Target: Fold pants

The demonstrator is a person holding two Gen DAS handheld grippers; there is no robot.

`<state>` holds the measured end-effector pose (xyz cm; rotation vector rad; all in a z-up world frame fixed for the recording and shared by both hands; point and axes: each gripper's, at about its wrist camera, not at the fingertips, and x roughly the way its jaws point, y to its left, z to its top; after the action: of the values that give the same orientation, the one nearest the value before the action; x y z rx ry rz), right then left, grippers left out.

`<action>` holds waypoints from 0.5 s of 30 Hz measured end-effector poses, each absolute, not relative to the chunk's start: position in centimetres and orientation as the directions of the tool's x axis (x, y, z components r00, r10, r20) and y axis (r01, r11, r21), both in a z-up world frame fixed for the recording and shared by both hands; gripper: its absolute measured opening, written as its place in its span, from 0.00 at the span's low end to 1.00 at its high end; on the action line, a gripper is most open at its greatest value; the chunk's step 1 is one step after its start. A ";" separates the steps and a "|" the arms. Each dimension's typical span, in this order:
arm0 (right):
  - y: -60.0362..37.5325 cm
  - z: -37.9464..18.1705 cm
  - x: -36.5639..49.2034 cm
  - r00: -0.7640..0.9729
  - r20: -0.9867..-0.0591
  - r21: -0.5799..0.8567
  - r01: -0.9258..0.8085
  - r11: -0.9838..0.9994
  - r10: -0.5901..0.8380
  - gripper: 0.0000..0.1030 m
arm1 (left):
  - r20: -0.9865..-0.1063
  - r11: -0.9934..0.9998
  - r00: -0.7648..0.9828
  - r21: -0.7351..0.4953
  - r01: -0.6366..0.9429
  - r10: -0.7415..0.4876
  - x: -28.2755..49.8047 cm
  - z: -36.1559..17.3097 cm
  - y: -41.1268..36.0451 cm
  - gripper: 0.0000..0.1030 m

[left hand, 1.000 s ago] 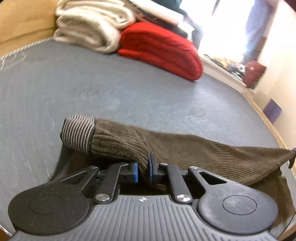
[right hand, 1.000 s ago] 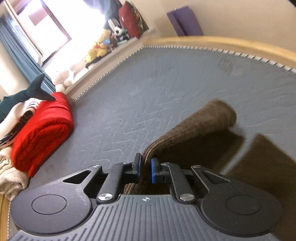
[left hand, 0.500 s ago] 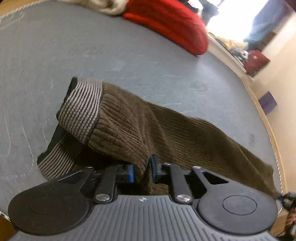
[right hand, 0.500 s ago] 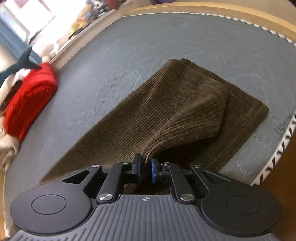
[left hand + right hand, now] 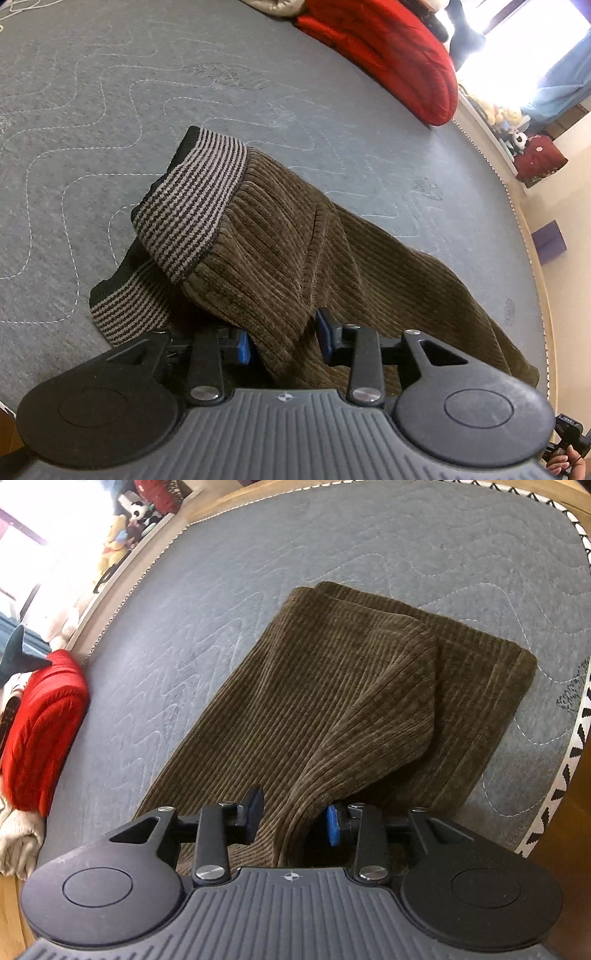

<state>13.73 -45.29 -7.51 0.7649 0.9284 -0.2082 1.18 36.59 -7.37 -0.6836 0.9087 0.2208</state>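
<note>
Brown corduroy pants (image 5: 295, 251) lie folded lengthwise on a grey quilted mattress (image 5: 110, 110). Their striped waistband (image 5: 192, 206) is doubled over at the left end. My left gripper (image 5: 282, 339) is open, with a ridge of the fabric still between its blue pads, near the waist. In the right wrist view the leg ends (image 5: 369, 686) lie stacked near the mattress corner. My right gripper (image 5: 293, 818) is open too, with a fold of the cloth standing between its jaws.
A red folded blanket (image 5: 391, 51) and a cream one (image 5: 18, 834) lie at the far side of the mattress. Stuffed toys (image 5: 122, 535) line a bright window ledge. The mattress edge with patterned trim (image 5: 569, 753) and the wooden frame run close to the leg ends.
Both grippers lowered the top layer onto the mattress and then opened, letting go of the fabric. The pants have settled flatter.
</note>
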 end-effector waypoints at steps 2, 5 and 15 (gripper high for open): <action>-45.3 -7.4 13.5 0.602 -0.784 0.506 0.478 0.718 0.152 0.35 | -0.788 0.770 0.608 -0.448 -0.455 -0.099 1.4 -7.4 36.4 0.38; -45.2 -7.3 13.7 0.604 -0.783 0.503 0.474 0.723 0.149 0.35 | -0.788 0.777 0.609 -0.438 -0.452 -0.090 1.5 -7.3 36.1 0.37; -45.0 -6.8 13.5 0.625 -0.774 0.468 0.449 0.761 0.107 0.09 | -0.764 0.821 0.643 -0.396 -0.411 -0.047 1.5 -6.4 34.9 0.17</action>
<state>13.50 -44.95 -6.76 0.6990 0.8906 -0.2158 1.48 34.89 -6.43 -0.5865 0.8580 0.2210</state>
